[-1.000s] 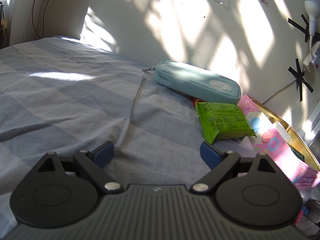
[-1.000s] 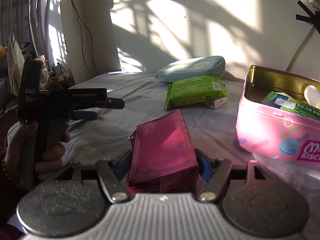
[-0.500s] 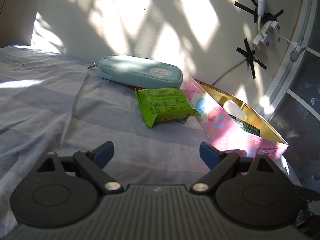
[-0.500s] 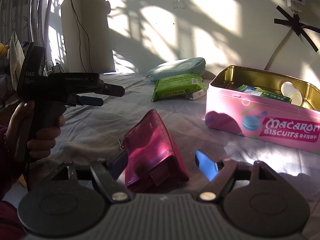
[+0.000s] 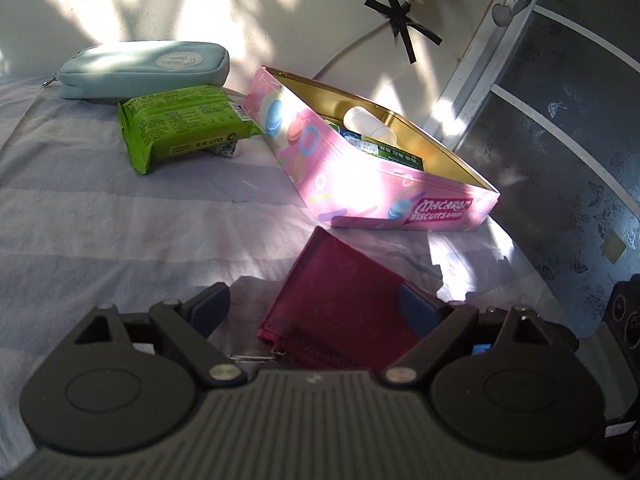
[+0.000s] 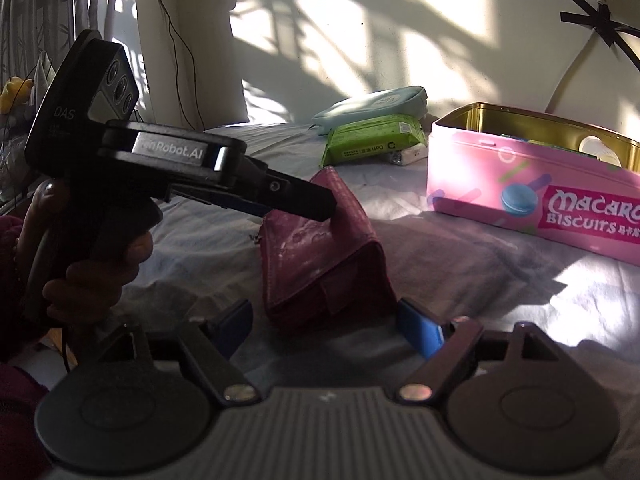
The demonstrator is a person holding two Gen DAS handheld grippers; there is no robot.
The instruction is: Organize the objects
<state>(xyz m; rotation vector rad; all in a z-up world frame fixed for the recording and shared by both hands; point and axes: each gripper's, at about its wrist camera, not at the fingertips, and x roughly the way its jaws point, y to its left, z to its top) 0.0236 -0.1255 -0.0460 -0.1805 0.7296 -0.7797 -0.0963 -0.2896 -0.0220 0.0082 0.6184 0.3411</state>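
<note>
Sunlight falls across a bed (image 5: 100, 216) covered in a grey-blue striped sheet, where a pink rectangular biscuit tin (image 5: 352, 176) stands open against the wall. Just in front of that tin lies a dark red folded leather wallet (image 5: 344, 296), resting on the sheet. The left tongs (image 5: 316, 312) are spread wide and closing, with the wallet between the blue pads; the right-hand pad overlaps the wallet's edge, though whether it presses there is hard to judge from this angle. The right tongs (image 6: 326, 326) are also spread and still opening, the wallet's near end (image 6: 320, 264) sitting between the pads without being pinched. In the right wrist view, a hand (image 6: 80, 264) grips the handle of the left tool, whose black finger reaches over the wallet. Inside the tin sit a white cylindrical bottle (image 5: 368, 122) and a green printed packet (image 5: 384, 152). To the left of the tin lies a bright green soft pack of wipes (image 5: 180, 128), and behind that a pale blue zipped fabric pouch (image 5: 144, 68) beside the wall.
</note>
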